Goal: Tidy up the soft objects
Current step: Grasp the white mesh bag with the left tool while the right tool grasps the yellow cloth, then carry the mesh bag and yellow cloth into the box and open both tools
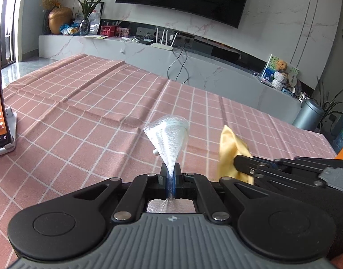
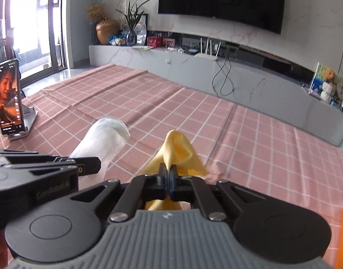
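White mesh cloth [image 1: 168, 137], pinched by left gripper [image 1: 170, 170], fanned upward above the pink checked tablecloth [image 1: 93, 103]. Yellow satin cloth [image 2: 177, 151], clamped in right gripper [image 2: 167, 172], likewise rose upright. Only the right view showed the phone's [image 2: 9, 96] screen face-on.

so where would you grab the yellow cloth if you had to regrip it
Probably the peaked fold at the top of the yellow cloth, coming from above. The right gripper is shut on its lower bunched part, so the cloth stands up in a loose point with the rest draping toward the tablecloth. That raised fold is thin, free and clear of the mesh.
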`<state>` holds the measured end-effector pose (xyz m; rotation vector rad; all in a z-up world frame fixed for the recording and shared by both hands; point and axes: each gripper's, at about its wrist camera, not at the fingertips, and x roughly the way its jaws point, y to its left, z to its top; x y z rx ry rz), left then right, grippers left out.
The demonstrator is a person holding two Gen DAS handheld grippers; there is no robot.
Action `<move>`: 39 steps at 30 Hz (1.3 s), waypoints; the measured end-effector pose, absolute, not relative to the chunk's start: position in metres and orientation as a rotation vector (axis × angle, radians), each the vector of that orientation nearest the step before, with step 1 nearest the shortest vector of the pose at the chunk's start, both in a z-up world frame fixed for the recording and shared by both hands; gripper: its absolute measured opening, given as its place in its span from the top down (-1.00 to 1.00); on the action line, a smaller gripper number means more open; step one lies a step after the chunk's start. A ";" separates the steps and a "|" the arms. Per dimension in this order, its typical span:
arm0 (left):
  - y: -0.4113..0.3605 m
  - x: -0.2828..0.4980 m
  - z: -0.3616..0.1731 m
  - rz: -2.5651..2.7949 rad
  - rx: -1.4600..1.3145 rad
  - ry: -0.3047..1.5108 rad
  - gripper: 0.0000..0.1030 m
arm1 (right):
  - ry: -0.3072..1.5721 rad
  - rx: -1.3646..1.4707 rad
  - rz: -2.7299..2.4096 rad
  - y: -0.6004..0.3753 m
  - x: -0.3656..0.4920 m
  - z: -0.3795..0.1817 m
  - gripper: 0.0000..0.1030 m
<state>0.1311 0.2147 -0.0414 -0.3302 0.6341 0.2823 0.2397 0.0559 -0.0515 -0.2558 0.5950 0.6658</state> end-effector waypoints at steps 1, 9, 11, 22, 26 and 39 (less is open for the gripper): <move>0.212 0.129 -0.038 0.277 -0.328 0.628 0.95 | 0.585 -0.253 0.661 0.048 0.234 -0.045 1.00; 0.175 0.112 -0.004 0.193 -0.306 0.582 0.95 | 0.532 -0.231 0.601 -0.021 0.194 -0.007 1.00; 0.163 0.107 0.004 0.165 -0.292 0.573 0.95 | 0.522 -0.225 0.579 -0.039 0.184 0.001 1.00; 0.096 0.082 0.041 0.001 -0.220 0.518 0.95 | 0.431 -0.177 0.442 -0.137 0.131 0.039 1.00; 0.075 0.078 0.051 -0.061 -0.206 0.498 0.95 | 0.403 -0.149 0.390 -0.169 0.118 0.051 1.00; 0.009 0.080 0.066 -0.219 -0.126 0.448 0.95 | 0.345 -0.103 0.219 -0.264 0.089 0.073 1.00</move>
